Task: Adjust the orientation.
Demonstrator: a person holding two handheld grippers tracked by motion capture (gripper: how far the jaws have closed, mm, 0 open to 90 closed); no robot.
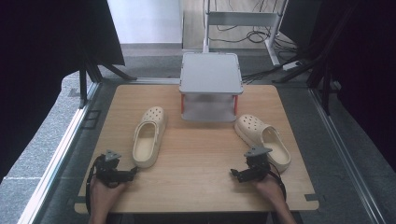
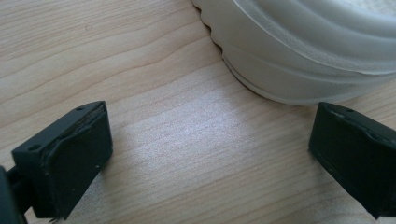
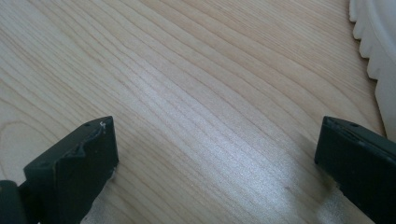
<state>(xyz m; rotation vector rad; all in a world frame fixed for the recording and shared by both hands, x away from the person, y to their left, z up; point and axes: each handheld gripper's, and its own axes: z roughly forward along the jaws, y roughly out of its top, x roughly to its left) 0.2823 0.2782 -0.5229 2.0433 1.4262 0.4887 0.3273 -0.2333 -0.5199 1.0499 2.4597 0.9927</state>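
Left gripper (image 1: 133, 173) low over wooden worktop (image 1: 201, 154), near edge; jaws wide apart, nothing between, only bare wood. Left cream clog (image 1: 149, 136) just beside, heel end close ahead of jaws, not touching. Right gripper (image 1: 233, 173) likewise low, jaws fully spread, empty. Right cream clog (image 1: 264, 135) just beside it. Grey two-tier shelf rack (image 1: 211, 74) between clogs, at far edge.

Both hands come in from the near edge, each holding a gripper low over the counter (image 1: 196, 158). The left gripper (image 1: 133, 171) points inward to the right, its jaws spread wide with nothing between them. The right gripper (image 1: 233, 173) points inward to the left, its jaws equally wide apart and empty. The forearms angle slightly toward each other.
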